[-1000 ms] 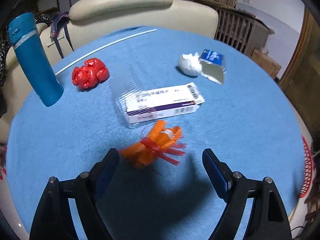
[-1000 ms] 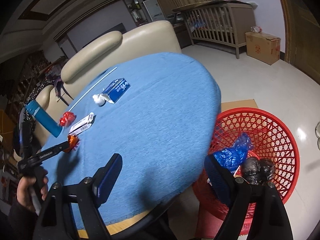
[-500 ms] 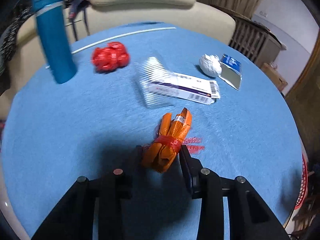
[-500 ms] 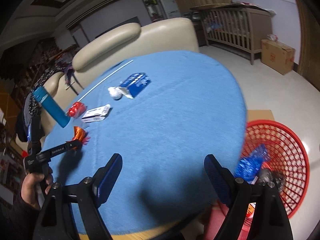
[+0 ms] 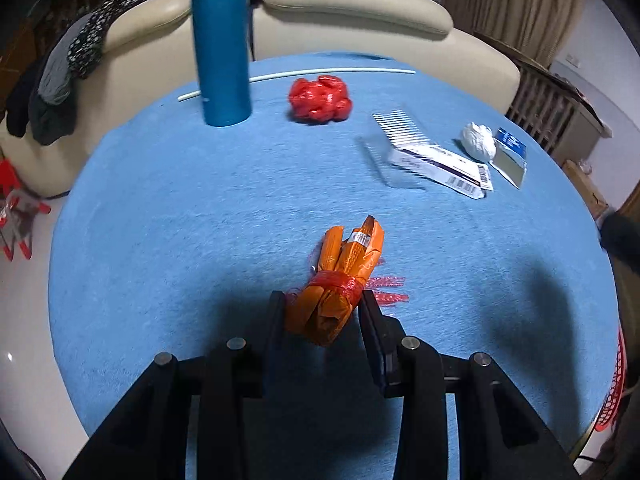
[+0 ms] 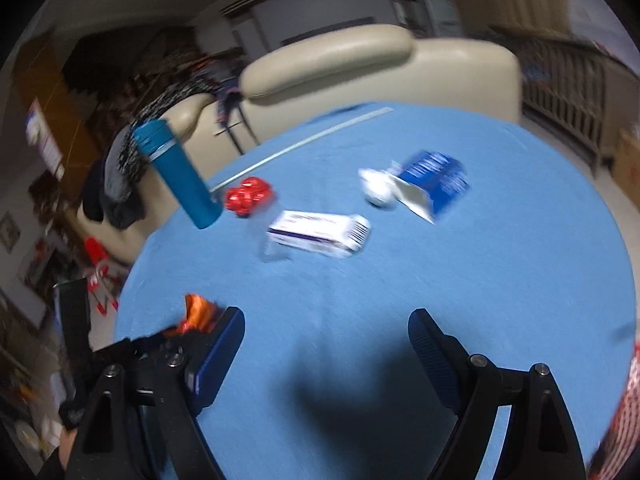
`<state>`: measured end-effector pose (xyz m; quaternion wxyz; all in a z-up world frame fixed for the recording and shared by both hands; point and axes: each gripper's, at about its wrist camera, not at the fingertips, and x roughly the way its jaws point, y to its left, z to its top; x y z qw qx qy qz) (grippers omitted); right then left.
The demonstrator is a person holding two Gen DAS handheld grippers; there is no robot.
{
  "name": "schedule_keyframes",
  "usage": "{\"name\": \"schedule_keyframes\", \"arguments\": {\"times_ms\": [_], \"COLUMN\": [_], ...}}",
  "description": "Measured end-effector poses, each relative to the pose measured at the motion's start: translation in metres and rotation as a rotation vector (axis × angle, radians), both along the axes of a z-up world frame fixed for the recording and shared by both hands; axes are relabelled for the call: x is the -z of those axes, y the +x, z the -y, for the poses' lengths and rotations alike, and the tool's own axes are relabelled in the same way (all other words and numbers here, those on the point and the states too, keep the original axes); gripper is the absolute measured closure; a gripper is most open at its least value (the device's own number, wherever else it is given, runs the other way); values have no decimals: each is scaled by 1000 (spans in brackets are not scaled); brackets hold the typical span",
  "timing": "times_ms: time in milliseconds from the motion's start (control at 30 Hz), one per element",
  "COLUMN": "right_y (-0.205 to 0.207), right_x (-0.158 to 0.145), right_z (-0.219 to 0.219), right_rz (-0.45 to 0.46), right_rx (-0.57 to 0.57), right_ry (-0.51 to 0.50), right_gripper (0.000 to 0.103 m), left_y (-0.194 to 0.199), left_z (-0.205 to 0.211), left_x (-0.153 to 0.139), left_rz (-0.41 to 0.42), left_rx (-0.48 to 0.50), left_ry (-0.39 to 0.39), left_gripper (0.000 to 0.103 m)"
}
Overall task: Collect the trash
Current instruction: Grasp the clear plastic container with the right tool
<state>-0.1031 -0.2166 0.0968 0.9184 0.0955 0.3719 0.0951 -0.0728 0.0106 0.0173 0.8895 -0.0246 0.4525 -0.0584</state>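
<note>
My left gripper (image 5: 323,312) is shut on the orange wrapper bundle (image 5: 340,280), which is tied with red netting and held just above the blue table. In the right wrist view that bundle (image 6: 198,312) shows at the lower left behind my own left finger. My right gripper (image 6: 326,334) hangs open over the table's near side with nothing between its fingers. Further back lie a crumpled red bag (image 5: 320,99) (image 6: 249,194), a white and purple carton (image 5: 442,164) (image 6: 320,234), a white tissue wad (image 5: 478,141) (image 6: 376,190) and a blue packet (image 5: 510,152) (image 6: 434,182).
A tall teal bottle (image 5: 221,46) (image 6: 178,174) stands at the table's far left. A thin white rod (image 5: 300,74) lies along the far edge before a cream sofa (image 5: 352,4). The red basket's rim (image 5: 614,388) shows at the lower right, off the round blue table (image 5: 180,220).
My left gripper shut on the orange bundle and carried it off the table toward the right. My right gripper swung left from above the red basket to over the table, still open.
</note>
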Motion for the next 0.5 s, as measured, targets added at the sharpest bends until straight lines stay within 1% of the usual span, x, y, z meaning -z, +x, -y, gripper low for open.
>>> {"name": "schedule_keyframes", "arguments": {"times_ms": [100, 200, 333, 467, 500], "right_y": [22, 46, 76, 105, 109], "right_x": [-2, 6, 25, 43, 45], "right_z": [-34, -69, -95, -108, -107], "right_rz": [30, 41, 24, 6, 0], "right_rx": [-59, -102, -103, -74, -70], "right_ry": [-65, -159, -236, -299, -305], "right_gripper": [17, 17, 17, 17, 18], "left_y": [-4, -6, -10, -10, -9], "left_z": [-5, -10, -20, -27, -29], "left_x": [-2, -3, 0, 3, 4], "left_rz": [8, 20, 14, 5, 3], "left_rx": [-16, -29, -48, -53, -54], "left_ry": [-7, -3, -17, -42, -51], "left_gripper": [64, 64, 64, 64, 64]}}
